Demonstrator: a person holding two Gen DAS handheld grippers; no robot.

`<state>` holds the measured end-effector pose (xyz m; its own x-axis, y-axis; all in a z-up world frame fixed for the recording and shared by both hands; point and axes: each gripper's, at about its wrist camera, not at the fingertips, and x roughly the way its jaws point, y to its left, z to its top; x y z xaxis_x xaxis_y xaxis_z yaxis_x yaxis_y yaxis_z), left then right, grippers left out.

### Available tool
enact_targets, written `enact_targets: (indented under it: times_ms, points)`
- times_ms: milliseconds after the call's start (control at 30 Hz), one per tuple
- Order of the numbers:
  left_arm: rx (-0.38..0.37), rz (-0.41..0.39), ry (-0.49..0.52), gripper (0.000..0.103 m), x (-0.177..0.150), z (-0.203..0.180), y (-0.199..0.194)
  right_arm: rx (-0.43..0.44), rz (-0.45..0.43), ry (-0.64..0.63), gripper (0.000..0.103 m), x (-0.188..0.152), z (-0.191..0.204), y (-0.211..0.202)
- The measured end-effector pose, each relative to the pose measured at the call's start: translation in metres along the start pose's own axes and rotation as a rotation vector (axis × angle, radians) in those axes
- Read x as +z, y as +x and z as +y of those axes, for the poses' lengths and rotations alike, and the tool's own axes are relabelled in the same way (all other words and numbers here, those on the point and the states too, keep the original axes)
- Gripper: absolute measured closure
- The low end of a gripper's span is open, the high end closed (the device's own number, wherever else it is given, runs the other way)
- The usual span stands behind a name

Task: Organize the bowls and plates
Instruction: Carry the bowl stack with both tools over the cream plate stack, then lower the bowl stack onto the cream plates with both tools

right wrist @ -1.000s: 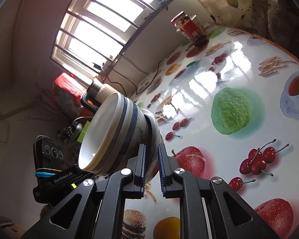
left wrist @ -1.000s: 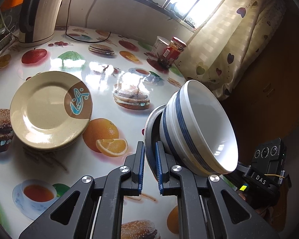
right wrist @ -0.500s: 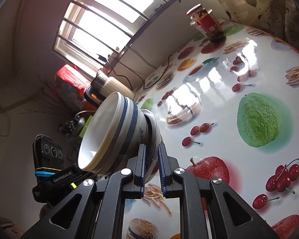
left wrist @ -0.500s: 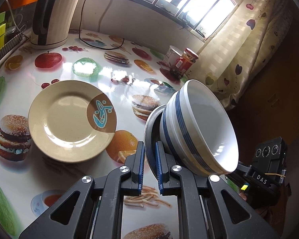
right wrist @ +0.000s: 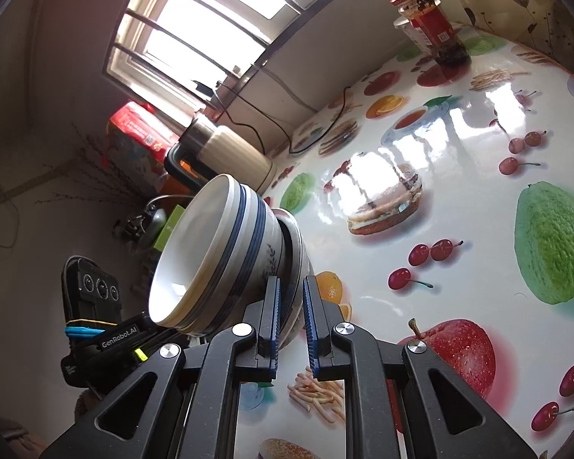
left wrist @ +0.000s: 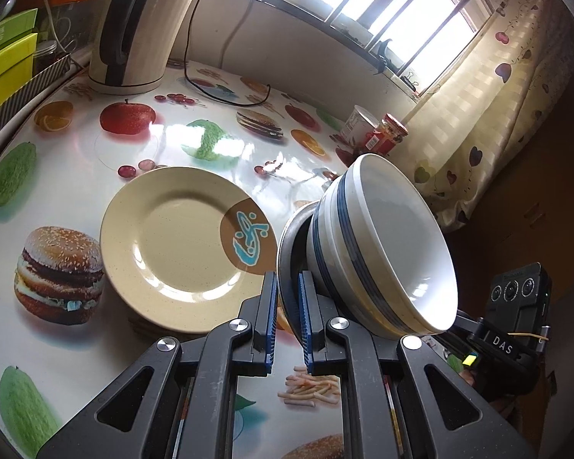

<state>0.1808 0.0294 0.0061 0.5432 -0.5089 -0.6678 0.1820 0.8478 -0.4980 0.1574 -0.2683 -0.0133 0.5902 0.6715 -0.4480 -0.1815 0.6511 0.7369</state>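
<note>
Gripping opposite edges of a grey rimmed plate (left wrist: 287,237) carrying stacked white, blue-banded ceramic bowls (left wrist: 382,244), the left gripper (left wrist: 287,321) and right gripper (right wrist: 290,321) are both clamped on it, above the glossy fruit-print table (left wrist: 95,145) beside the cream speckled plate (left wrist: 180,237). Heavy, slick, breakable, I'd guess; rim holds suit it.

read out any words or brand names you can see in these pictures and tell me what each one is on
"DAS": on the right gripper body, seen in the left wrist view.
"GenRobot.AI": on the left gripper body, seen in the right wrist view.
Red-lidded jar label: too small to read.
White tub print: blurred.
</note>
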Motion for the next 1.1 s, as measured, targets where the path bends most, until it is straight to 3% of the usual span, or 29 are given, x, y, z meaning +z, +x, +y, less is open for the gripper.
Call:
enact_targets:
  times_ms: [1100]
  points:
    - [0.07,-0.017,-0.081,0.092,0.027,0.064,-0.001,0.03,0.108,-0.023,0.091,0.017,0.019,0.085]
